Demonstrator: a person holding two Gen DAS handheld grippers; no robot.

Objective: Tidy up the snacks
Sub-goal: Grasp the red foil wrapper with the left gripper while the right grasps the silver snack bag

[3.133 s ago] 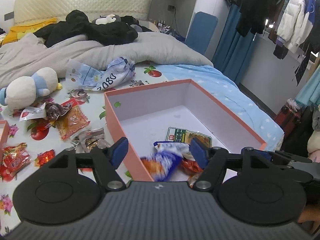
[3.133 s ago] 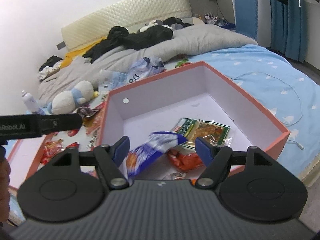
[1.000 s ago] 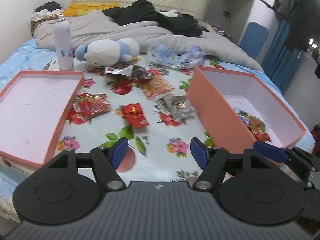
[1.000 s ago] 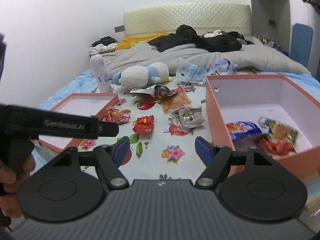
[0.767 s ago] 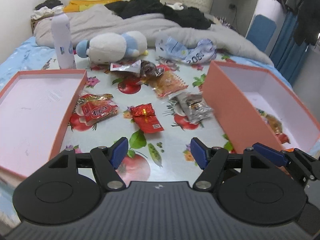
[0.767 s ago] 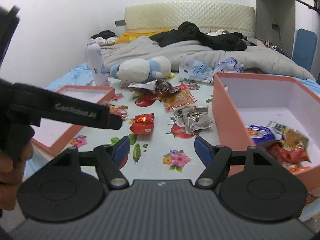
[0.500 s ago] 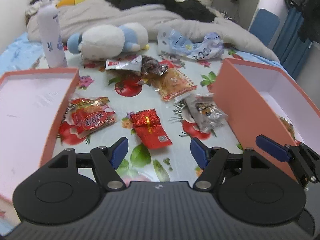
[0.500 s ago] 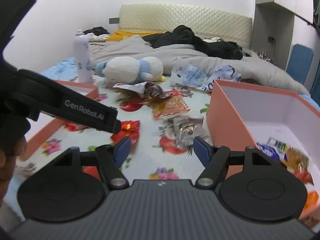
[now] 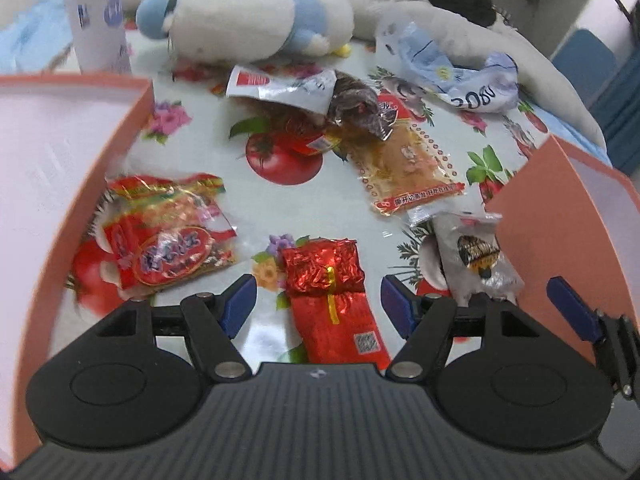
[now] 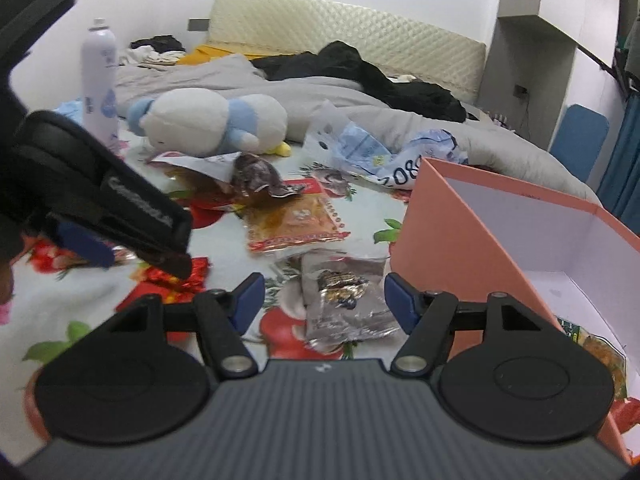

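A red foil snack packet lies on the flowered cloth, right between the open jaws of my left gripper, which hovers just over it without touching. Beside the orange box lies a grey-silver snack packet. My right gripper is low over it. Its jaws are closing with the packet between them, and the pads stay clear of it. Several snacks lie inside the box. One finger of the right gripper shows at the right edge of the left wrist view.
An orange box lid lies at the left. A red-yellow packet, an orange see-through packet and a dark wrapper lie loose on the cloth. Behind them are a plush toy, a white bottle and a crumpled bag.
Both grippers came forward and down towards the loose snacks. The left now frames the red packet and the right frames the grey one. The right jaws narrowed slightly.
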